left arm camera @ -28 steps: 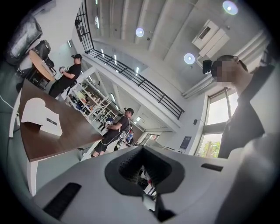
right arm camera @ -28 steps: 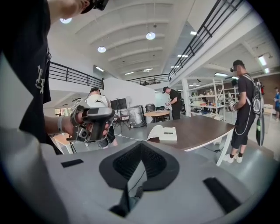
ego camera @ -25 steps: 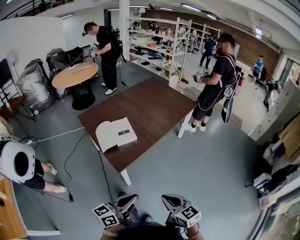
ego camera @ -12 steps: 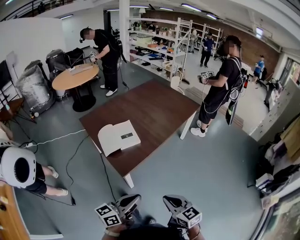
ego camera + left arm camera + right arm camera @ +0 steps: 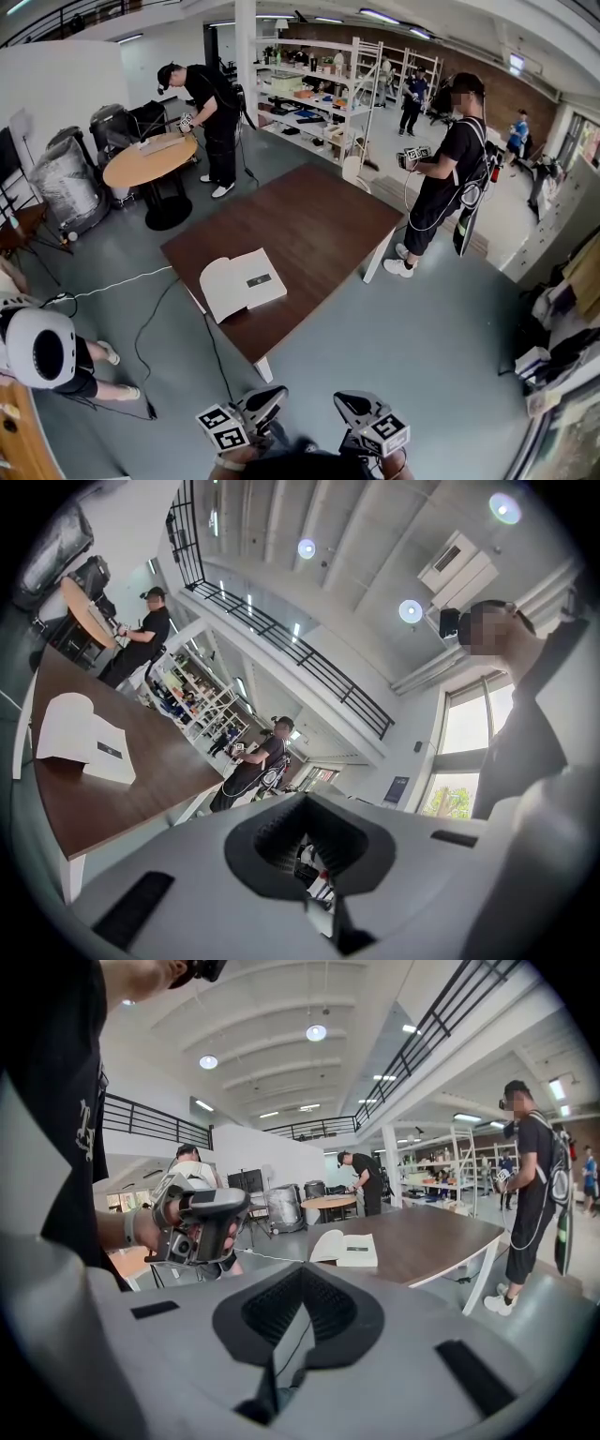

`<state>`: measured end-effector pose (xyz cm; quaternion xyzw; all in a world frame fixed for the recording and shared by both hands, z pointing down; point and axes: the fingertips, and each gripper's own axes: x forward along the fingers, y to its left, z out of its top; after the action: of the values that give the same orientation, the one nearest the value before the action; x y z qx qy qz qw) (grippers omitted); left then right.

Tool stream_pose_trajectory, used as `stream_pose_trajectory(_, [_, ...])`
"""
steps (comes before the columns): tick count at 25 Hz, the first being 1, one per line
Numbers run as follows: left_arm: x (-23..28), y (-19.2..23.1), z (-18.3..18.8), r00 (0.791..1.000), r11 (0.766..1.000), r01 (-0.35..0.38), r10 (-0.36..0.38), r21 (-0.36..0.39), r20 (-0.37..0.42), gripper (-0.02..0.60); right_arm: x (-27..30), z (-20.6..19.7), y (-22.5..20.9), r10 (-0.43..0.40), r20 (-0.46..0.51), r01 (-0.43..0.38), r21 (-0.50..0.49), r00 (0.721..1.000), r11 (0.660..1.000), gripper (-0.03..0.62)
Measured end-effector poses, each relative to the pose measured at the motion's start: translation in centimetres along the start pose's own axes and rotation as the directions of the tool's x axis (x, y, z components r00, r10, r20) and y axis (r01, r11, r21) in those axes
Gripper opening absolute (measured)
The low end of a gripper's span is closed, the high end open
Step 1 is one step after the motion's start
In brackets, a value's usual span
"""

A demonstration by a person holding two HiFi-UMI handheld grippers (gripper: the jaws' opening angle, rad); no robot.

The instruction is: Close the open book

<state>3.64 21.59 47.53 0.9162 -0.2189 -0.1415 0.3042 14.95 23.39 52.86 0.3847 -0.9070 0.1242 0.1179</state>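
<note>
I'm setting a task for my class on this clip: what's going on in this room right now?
A person holds a left gripper and a right gripper low in front, both shut and empty. The open book lies untouched near a corner of the brown table, well ahead of both grippers, so closing it has not started. Another person in black stands beside the table.

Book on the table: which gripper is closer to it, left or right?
Left. The left gripper is short of the book, almost straight below it in the head view; the right gripper is equally far back but farther right.
</note>
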Motion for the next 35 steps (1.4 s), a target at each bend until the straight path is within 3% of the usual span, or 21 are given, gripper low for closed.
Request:
stream_pose_trajectory(21, [3.9,7.4,7.0,0.999,0.998,0.039,-0.038,0.048,-0.029,0.005,7.9,6.2,-5.2,-0.031,0.012,0.031,-0.004,0.999,1.0,-0.012])
stream_pose_trajectory(35, [4.5,15.1,13.1,0.999,0.997,-0.039,0.04,0.068,-0.014,0.005,15.5,9.2,-9.3,-0.024,0.037,0.025,-0.016,0.999,1.0,-0.012])
